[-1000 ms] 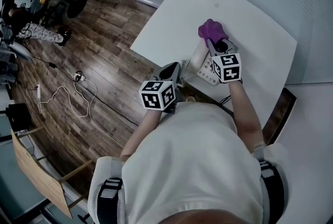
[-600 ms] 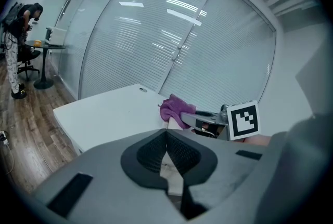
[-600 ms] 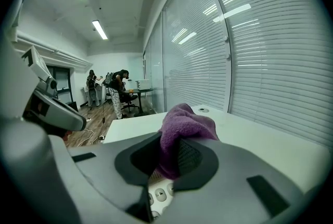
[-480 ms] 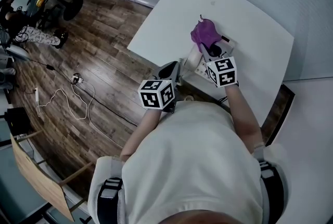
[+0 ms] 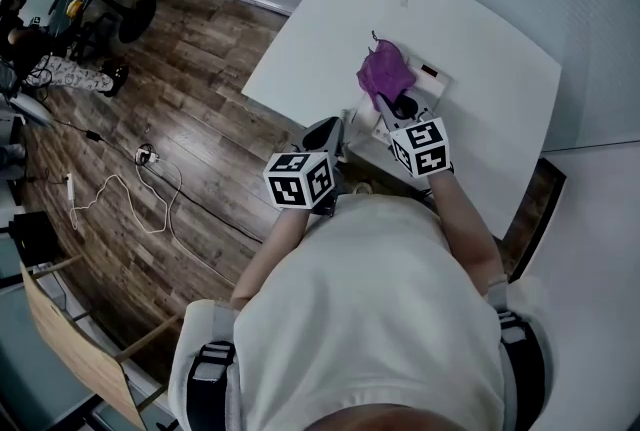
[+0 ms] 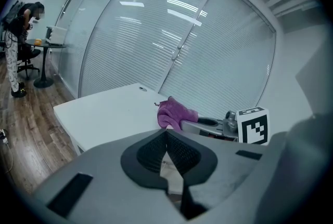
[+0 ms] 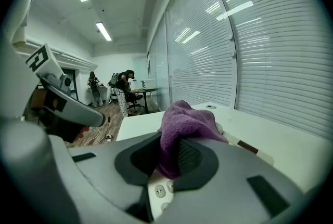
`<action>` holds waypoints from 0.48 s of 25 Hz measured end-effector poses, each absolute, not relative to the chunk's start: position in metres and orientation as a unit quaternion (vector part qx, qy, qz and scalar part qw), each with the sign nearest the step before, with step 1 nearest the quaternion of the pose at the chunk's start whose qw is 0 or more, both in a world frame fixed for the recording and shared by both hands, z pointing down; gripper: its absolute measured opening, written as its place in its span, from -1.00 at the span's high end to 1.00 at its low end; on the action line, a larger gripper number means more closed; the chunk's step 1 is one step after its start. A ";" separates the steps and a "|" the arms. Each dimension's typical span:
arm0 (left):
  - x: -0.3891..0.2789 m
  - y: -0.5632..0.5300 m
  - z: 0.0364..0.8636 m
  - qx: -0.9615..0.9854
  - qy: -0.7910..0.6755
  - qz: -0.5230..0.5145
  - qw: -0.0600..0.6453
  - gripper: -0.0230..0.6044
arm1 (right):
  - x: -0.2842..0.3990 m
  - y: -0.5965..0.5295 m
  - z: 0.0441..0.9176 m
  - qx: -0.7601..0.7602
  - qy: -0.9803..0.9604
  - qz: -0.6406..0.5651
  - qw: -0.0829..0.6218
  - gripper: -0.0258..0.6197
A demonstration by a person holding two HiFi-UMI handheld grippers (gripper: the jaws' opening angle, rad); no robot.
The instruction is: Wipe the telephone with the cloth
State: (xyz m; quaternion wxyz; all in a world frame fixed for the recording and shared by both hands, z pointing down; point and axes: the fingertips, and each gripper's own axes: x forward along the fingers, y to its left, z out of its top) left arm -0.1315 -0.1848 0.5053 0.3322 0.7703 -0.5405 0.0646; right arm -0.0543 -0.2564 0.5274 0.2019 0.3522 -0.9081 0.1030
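The white plastic desk telephone (image 5: 432,84) lies on the white rounded table (image 5: 490,34), close to the table edge at seven o'clock in the head view. A purple terry cloth (image 5: 383,74) drapes over the phone's ten o'clock end. The right gripper (image 5: 388,101) has its jaws closed on a fold of that cloth, with the keypad buttons (image 7: 159,190) showing just beneath. The left gripper (image 5: 340,131), at eight o'clock of the phone, has its jaws fully together, and nothing is clearly pinched in them. To wipe well, I judge the cloth should press flat and run along the body in overlapping strokes. The left gripper could steady the light phone against sliding.
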 end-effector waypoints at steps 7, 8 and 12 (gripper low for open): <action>-0.123 -0.182 0.508 0.773 -0.535 0.068 0.334 0.86 | -0.058 -0.234 0.535 0.328 -0.915 0.114 0.205 0.73; -0.122 -0.182 0.508 0.774 -0.534 0.068 0.334 0.86 | -0.059 -0.231 0.537 0.324 -0.916 0.119 0.207 0.73; -0.119 -0.178 0.509 0.775 -0.533 0.069 0.334 0.86 | -0.059 -0.221 0.544 0.325 -0.914 0.115 0.214 0.73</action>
